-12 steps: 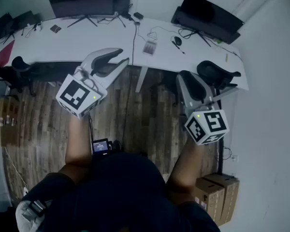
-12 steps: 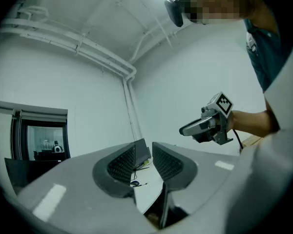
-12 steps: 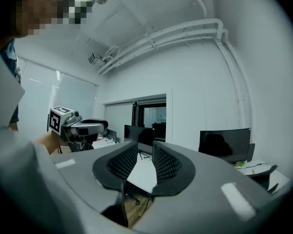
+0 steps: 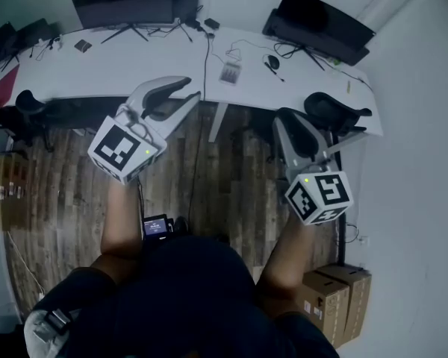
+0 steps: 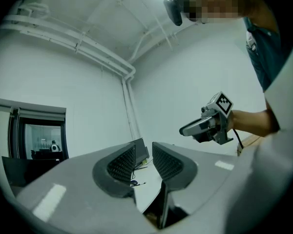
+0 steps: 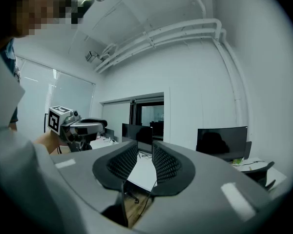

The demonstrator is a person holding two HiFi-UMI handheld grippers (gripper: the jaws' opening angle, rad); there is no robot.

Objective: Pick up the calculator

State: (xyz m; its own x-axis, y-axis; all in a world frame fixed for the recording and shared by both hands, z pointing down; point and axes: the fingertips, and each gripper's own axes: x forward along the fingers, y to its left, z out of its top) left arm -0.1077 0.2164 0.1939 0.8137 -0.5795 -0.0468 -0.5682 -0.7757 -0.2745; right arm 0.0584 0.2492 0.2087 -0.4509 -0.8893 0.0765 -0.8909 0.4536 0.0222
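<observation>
Left gripper (image 4: 193, 86): jaws a narrow gap apart, nothing between the pads. Right gripper (image 4: 290, 121): same, a slim gap and nothing held. Neither touches anything.

Both are held out in front of the body, side by side but well apart, jaws pointing forward at the white desk (image 4: 134, 62). The marker cubes face up toward the head camera. Forearms are bent at the elbow and roughly parallel; the left gripper is rolled a little inward, the right one is straighter.

Judgement: this is a carry or ready pose. The person stands back on the wood floor (image 4: 231, 177), so the reach has not yet begun.

Calculator (image 4: 231, 72): flat on the desk, near its front edge, beside a dark cable. It lies between the lines of the two grippers and well apart from both. A monitor (image 4: 321, 21) stands behind it to the right, with an office chair (image 4: 332, 114) below the desk edge on the right gripper's side.
</observation>
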